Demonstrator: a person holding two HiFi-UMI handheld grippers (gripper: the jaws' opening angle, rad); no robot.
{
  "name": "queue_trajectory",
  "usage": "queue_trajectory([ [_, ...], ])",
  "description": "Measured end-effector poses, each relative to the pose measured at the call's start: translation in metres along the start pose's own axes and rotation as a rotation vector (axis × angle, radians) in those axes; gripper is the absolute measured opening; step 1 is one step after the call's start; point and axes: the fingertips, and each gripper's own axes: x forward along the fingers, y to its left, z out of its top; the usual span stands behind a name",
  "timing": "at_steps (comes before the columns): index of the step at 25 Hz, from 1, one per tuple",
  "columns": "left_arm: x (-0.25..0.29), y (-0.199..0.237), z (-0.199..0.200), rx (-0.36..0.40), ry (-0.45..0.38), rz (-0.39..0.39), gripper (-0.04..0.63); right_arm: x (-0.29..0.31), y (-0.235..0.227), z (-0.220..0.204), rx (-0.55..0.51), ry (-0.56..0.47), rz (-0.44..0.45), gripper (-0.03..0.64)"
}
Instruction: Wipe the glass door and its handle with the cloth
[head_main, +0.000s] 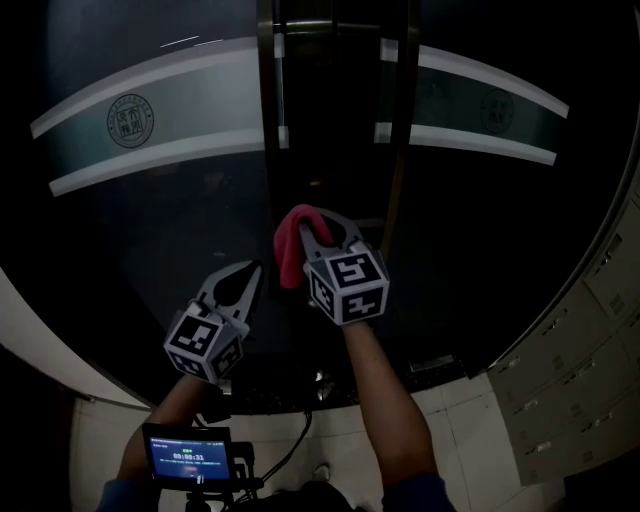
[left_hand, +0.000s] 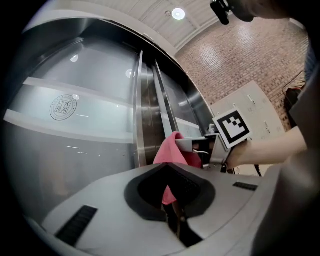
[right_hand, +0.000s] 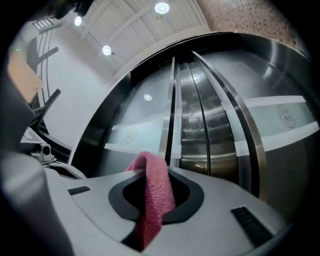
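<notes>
Pink cloth (head_main: 291, 245), head view: clamped in right gripper (head_main: 318, 222), raised vs. the glass door (head_main: 150, 230) by its steel handle (head_main: 270, 170), prob. to wipe there. Left gripper (head_main: 252, 272) sits lower, beside it, seemingly idle.

Left gripper view: jaws pressed together, nothing betw. them; brick wall (left_hand: 240, 60) at right.

Right gripper view: cloth pinched betw. jaws, draped over tips; frosted band (right_hand: 150, 131) on glass, ceiling lights (right_hand: 161, 7) on.

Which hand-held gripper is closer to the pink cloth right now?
Right. The right hand-held gripper has the pink cloth clamped between its jaws. The left hand-held gripper sits lower and to the left of the cloth, jaws together, not gripping it.
</notes>
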Motion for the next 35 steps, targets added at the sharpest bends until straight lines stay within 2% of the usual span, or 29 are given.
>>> queue_trajectory([
  [4,0.032,0.014,-0.024,-0.014,0.019,0.016,0.008,0.040,-0.022,-0.008,-0.036,0.011,0.033,0.032],
  [7,0.048,0.020,-0.034,-0.026,0.038,0.035,0.008,0.053,-0.023,-0.023,-0.035,0.012,0.064,0.032],
  [11,0.056,0.031,-0.050,-0.003,0.050,0.032,0.008,0.053,-0.016,-0.048,-0.028,0.019,0.071,0.034],
  [15,0.054,0.034,-0.061,-0.039,0.080,-0.002,0.008,0.039,0.004,-0.071,-0.028,0.024,0.049,0.034],
  [19,0.047,0.044,-0.079,-0.035,0.088,-0.056,0.008,0.026,0.014,-0.096,0.012,0.016,-0.028,0.034],
  [26,0.019,0.061,-0.112,-0.053,0.111,-0.154,0.008,0.005,0.026,-0.152,0.141,0.041,-0.236,0.034],
  [32,-0.001,0.072,-0.138,-0.047,0.135,-0.202,0.008,-0.001,0.048,-0.220,0.252,0.103,-0.342,0.034],
  [35,-0.005,0.068,-0.149,-0.047,0.138,-0.227,0.008,0.005,0.055,-0.235,0.270,0.103,-0.362,0.034],
])
